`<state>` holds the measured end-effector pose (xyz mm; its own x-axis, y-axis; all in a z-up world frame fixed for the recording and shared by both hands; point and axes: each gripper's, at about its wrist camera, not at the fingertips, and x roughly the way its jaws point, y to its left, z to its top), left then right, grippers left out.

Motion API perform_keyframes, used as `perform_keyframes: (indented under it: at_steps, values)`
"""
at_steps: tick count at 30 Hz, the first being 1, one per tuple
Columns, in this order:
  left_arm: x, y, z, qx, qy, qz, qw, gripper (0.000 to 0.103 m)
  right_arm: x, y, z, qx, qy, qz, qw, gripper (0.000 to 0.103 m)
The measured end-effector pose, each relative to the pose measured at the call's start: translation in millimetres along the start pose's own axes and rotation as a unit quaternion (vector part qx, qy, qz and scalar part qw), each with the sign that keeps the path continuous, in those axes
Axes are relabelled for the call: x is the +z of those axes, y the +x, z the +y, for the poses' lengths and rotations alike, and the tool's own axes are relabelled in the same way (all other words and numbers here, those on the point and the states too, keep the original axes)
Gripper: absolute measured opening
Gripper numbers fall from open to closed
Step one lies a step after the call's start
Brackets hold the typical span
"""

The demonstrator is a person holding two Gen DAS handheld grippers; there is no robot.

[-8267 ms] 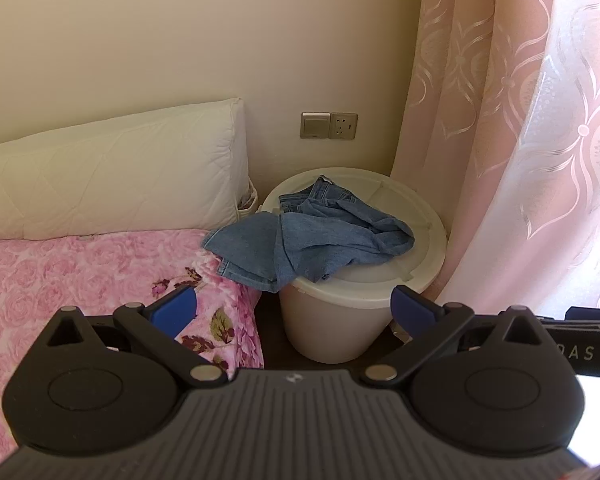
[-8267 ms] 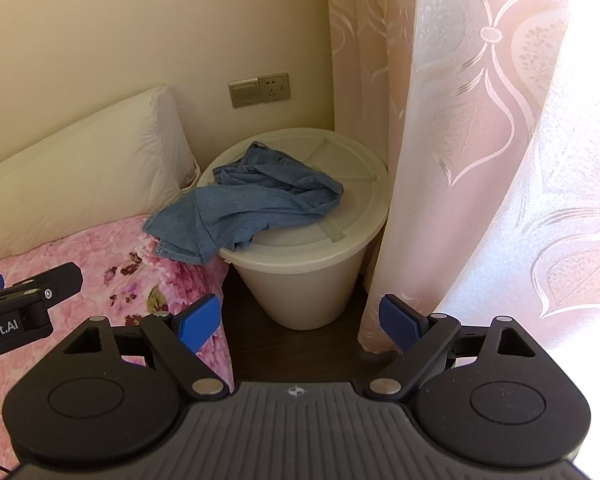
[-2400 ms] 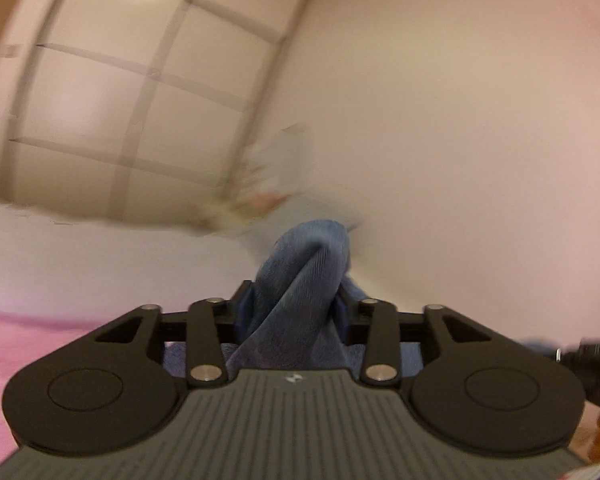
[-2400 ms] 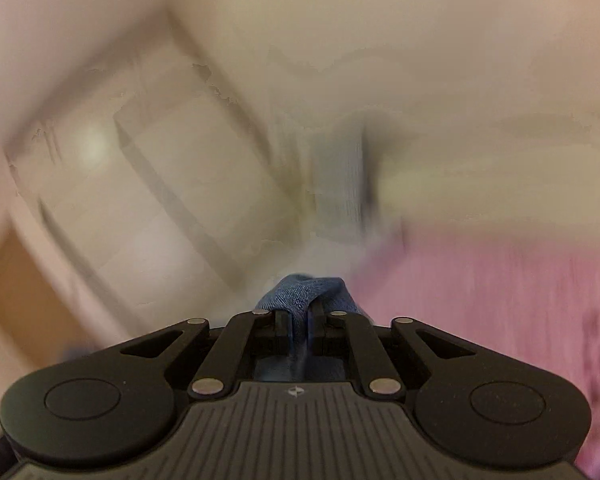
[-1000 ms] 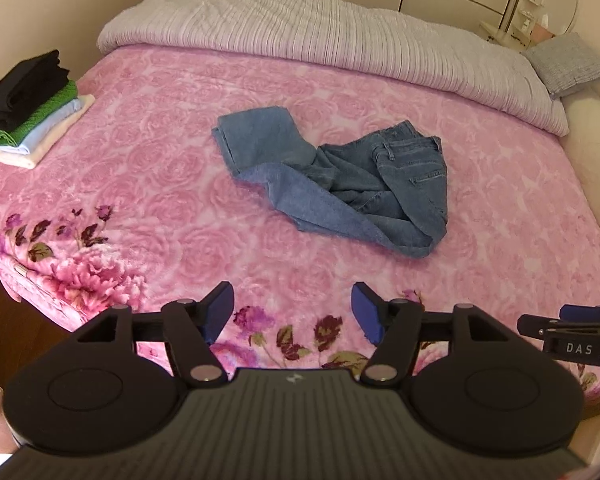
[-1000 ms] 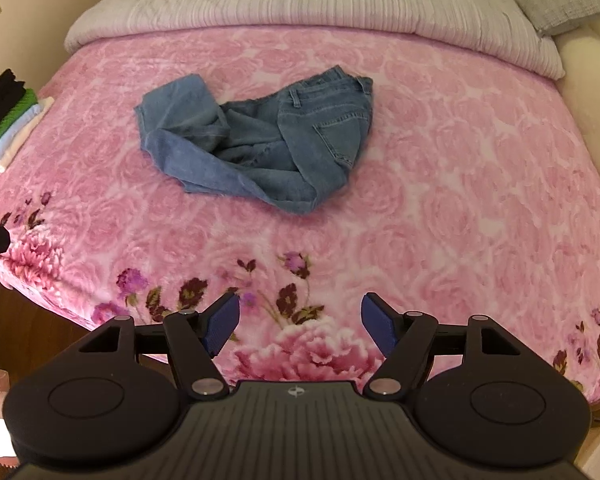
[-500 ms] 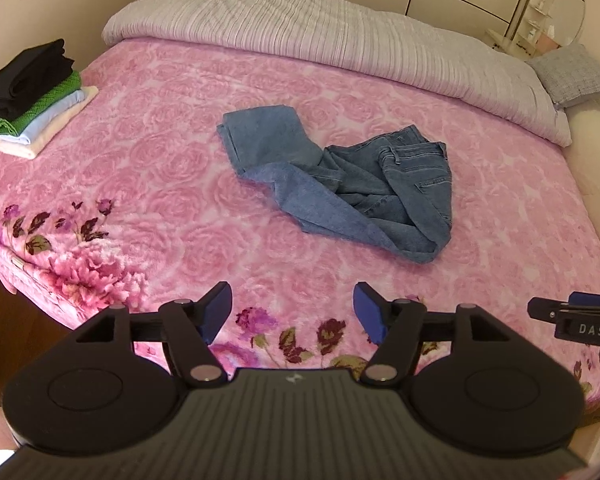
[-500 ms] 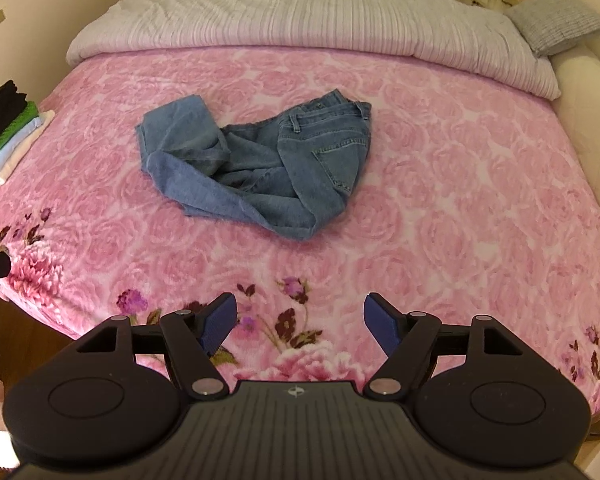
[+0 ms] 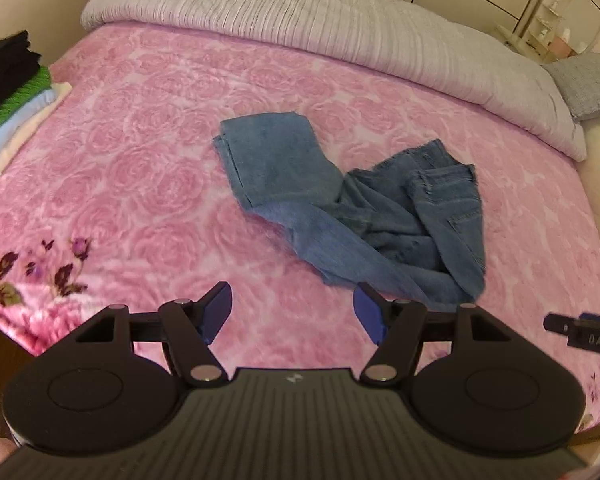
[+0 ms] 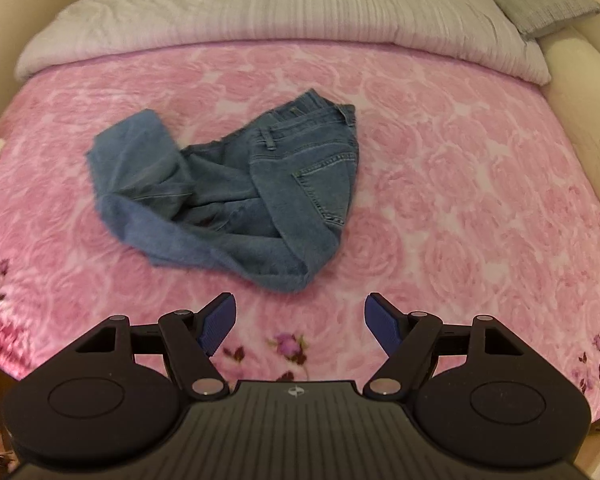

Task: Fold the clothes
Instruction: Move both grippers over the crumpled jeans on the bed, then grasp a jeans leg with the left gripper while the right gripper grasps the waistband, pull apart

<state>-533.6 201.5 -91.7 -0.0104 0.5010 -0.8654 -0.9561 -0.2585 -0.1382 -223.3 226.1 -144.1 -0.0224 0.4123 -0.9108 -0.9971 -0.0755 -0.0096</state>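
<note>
A pair of blue jeans [image 9: 352,208] lies crumpled in the middle of the pink rose-patterned bed [image 9: 139,168]. Its waistband and back pocket [image 10: 320,184] face up, and one leg [image 10: 135,160] is folded over to the left. My left gripper [image 9: 293,312] hovers open just short of the jeans' near edge, nothing between its blue pads. My right gripper [image 10: 299,322] also stands open and empty, a little short of the jeans' near fold [image 10: 283,276]. The tip of the right gripper [image 9: 580,334] shows at the right edge of the left wrist view.
A stack of folded clothes [image 9: 11,92], black, green, light blue and cream, sits at the bed's left edge. A rolled grey-white duvet [image 9: 320,20] lies along the far side, with a grey cushion [image 10: 548,4] at the right corner. The bed's front edge drops to a dark floor.
Both grippers have moved forward and down over the bed toward the jeans, which now look larger and closer. Neither the jeans nor the stack has moved. Both jaws stay open.
</note>
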Motion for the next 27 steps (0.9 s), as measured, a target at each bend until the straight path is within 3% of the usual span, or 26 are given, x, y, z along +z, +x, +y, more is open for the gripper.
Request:
perform_keyframes:
  at_steps: [10, 17, 22, 24, 25, 26, 27]
  values:
    - [38.3, 123.4, 50.2, 0.001, -0.029, 0.087, 0.9958, 0.063, 9.7, 109.6, 21.3, -0.049, -0.014, 0.063, 0.997, 0.074]
    - [38.0, 188.7, 66.7, -0.005, -0.090, 0.102, 0.9907, 0.063, 30.4, 177.5, 41.8, -0.067, -0.094, 0.019, 0.993, 0.074]
    - [32.7, 212.9, 76.7, -0.006, -0.144, 0.096, 0.9849, 0.063, 32.2, 222.5, 65.3, -0.107, -0.211, -0.027, 0.971, 0.074]
    - [31.3, 221.1, 80.3, -0.005, -0.163, 0.095, 0.9821, 0.063, 27.0, 236.8, 72.3, -0.137, -0.261, -0.042, 0.955, 0.066]
    - [30.8, 224.3, 82.2, -0.005, -0.173, 0.093, 0.9806, 0.063, 24.4, 243.9, 74.3, -0.151, -0.284, -0.051, 0.945, 0.051]
    - [30.4, 227.4, 84.2, -0.004, -0.183, 0.092, 0.9788, 0.063, 25.1, 247.0, 70.1, -0.147, -0.286, -0.050, 0.946, 0.033]
    - [30.6, 229.8, 87.0, -0.006, -0.196, 0.089, 0.9765, 0.063, 26.1, 249.7, 65.2, -0.140, -0.285, -0.047, 0.947, 0.023]
